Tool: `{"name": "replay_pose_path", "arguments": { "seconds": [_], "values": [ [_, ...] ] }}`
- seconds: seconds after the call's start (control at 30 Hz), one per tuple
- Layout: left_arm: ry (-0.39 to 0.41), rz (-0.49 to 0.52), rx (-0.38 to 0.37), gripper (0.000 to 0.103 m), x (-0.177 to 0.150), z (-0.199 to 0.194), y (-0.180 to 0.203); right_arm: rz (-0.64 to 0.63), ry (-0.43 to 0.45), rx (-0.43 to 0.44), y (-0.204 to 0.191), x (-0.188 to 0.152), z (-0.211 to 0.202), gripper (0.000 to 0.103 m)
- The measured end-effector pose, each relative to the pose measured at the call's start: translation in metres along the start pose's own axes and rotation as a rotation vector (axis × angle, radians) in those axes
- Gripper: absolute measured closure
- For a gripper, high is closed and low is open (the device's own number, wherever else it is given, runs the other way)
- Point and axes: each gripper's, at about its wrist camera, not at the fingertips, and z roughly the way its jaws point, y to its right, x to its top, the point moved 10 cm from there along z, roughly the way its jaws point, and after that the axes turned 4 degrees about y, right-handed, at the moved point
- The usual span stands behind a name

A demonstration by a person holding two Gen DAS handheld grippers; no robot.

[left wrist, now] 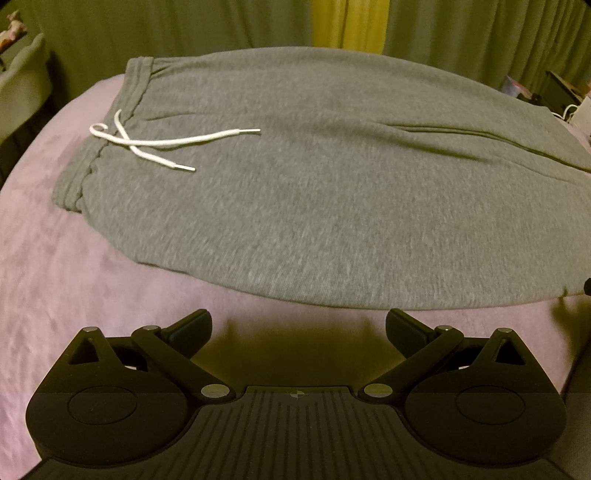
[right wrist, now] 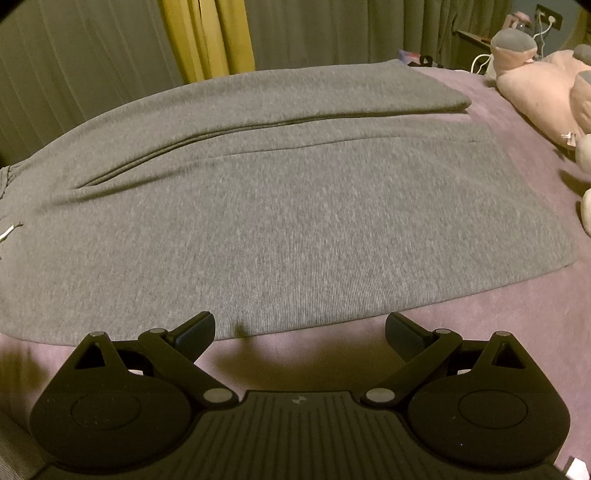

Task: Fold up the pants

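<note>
Right now the left gripper [left wrist: 298, 328] and the right gripper [right wrist: 300, 332] are both spread wide and hold nothing, near the front edge of the bed [left wrist: 74, 266]. Just past them, the pants [left wrist: 295, 192] lie flat on the bed, white string [left wrist: 155, 142] at the left end and legs [right wrist: 332, 177] toward the pink toy [right wrist: 546, 88] on the right.

1. Bed cover [left wrist: 74, 258], mauve-pink and soft-napped, fills the lower half of both views.
2. Curtains [left wrist: 147, 29], dull grey-green and pleated, span the whole back, 10 to 2 o'clock.
3. Yellow curtain strip [right wrist: 207, 37] at 11 o'clock in the right wrist view; lit brighter than its neighbours.
4. Pale chair [left wrist: 22, 81] at 9–10 o'clock, left wrist view, off the bed edge.
5. Pink plush toy [right wrist: 539, 85] at 2 o'clock on the bed, right wrist view.
6. Wall socket [right wrist: 550, 16] with white cables, 1 o'clock, behind a dark shelf.
7. Light: warm, dim, yellowish; soft shadows on the cover at 6 o'clock.
</note>
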Motion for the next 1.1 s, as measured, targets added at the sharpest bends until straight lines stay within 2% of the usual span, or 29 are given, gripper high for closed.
{"name": "replay_pose_path", "arguments": {
  "seconds": [0.77, 1.1],
  "values": [
    [0.001, -0.005, 0.001, 0.0, 0.0, -0.0007, -0.0016, -0.005, -0.019, -0.002, -0.0009, -0.0018, 0.0031, 0.004],
    [-0.015, -0.023, -0.012, 0.0, 0.0004, 0.0018, -0.0024, -0.008, -0.028, 0.026, -0.0031, -0.0008, 0.005, 0.004]
  ]
}}
